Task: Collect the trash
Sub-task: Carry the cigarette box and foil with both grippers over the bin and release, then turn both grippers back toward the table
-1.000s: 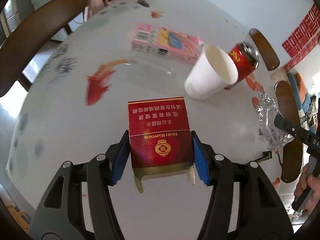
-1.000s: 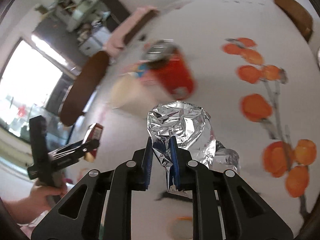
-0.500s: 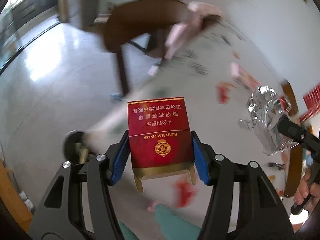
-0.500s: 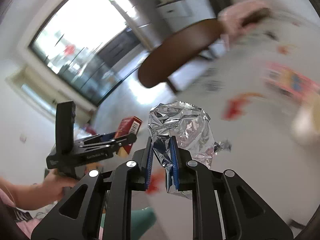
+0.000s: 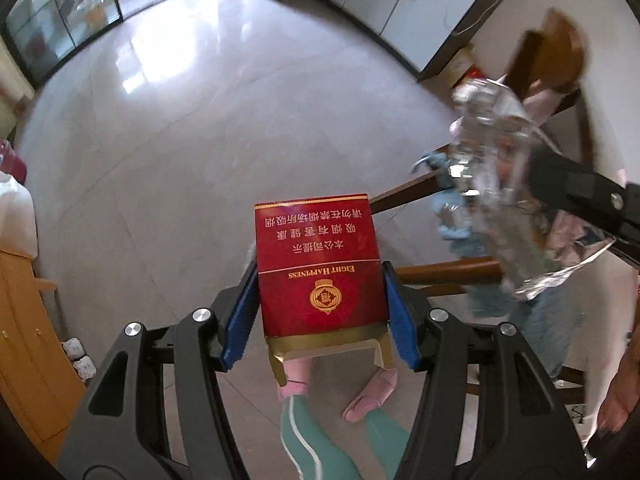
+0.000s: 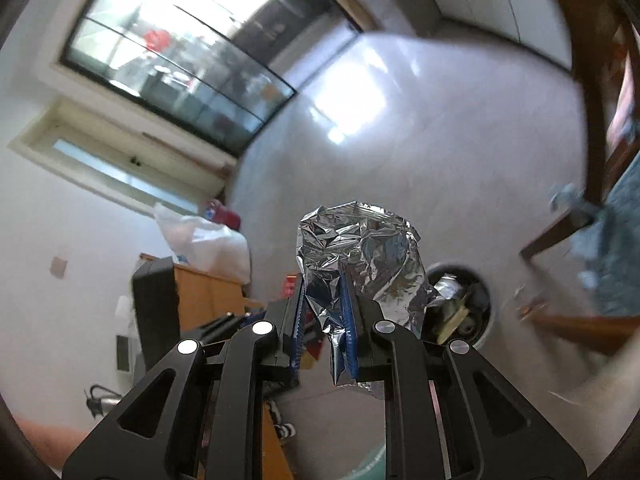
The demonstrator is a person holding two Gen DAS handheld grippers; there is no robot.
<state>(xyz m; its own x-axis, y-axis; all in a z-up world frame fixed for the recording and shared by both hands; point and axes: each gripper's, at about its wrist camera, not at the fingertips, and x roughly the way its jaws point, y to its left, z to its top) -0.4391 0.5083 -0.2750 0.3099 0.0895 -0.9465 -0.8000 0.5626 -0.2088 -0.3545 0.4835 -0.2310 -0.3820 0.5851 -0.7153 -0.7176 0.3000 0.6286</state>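
Observation:
My left gripper (image 5: pixel 320 312) is shut on a red cigarette pack (image 5: pixel 320 268), its blue pads pressed against both sides. The pack hangs over the tiled floor (image 5: pixel 180 140). My right gripper (image 6: pixel 323 320) is shut on a crumpled ball of silver foil (image 6: pixel 360 248). That foil (image 5: pixel 500 200) also shows blurred at the right of the left wrist view, held by the right gripper's black finger (image 5: pixel 580 192). A round trash bin (image 6: pixel 464 308) with foil and scraps inside sits on the floor just right of and behind the foil ball in the right wrist view.
A wooden chair (image 5: pixel 548 56) and its rungs (image 5: pixel 448 272) stand at the right, with blue cloth (image 5: pixel 452 216) hanging there. The person's pink slippers (image 5: pixel 372 396) and green trousers are below my left gripper. An orange cabinet (image 6: pixel 208 292) with a white bag (image 6: pixel 204 240) stands at the left.
Both grippers have swung away from the table and now point down over the floor. The table, cup and can have left view; the trash bin has come into the right wrist view. Both grips are unchanged.

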